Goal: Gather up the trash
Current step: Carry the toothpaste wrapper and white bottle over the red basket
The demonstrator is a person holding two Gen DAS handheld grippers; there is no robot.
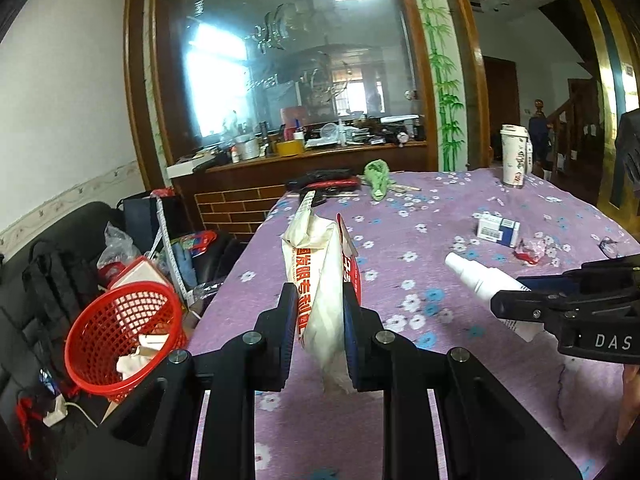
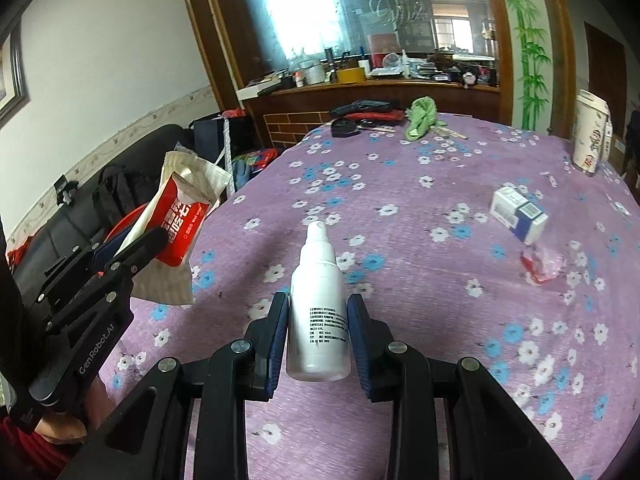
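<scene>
My left gripper (image 1: 318,320) clamps a wet-wipe packet (image 1: 320,280) above the floral tablecloth (image 1: 420,216); my right gripper (image 2: 318,334) pinches a white spray bottle (image 2: 318,320). Only the left view shows the red mesh basket (image 1: 120,332) beside the table's left edge.

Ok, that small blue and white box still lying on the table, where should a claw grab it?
The small box lies flat on the tablecloth. Probably come from above and pinch its two long sides; the red wrapper sits close beside one short end.
</scene>
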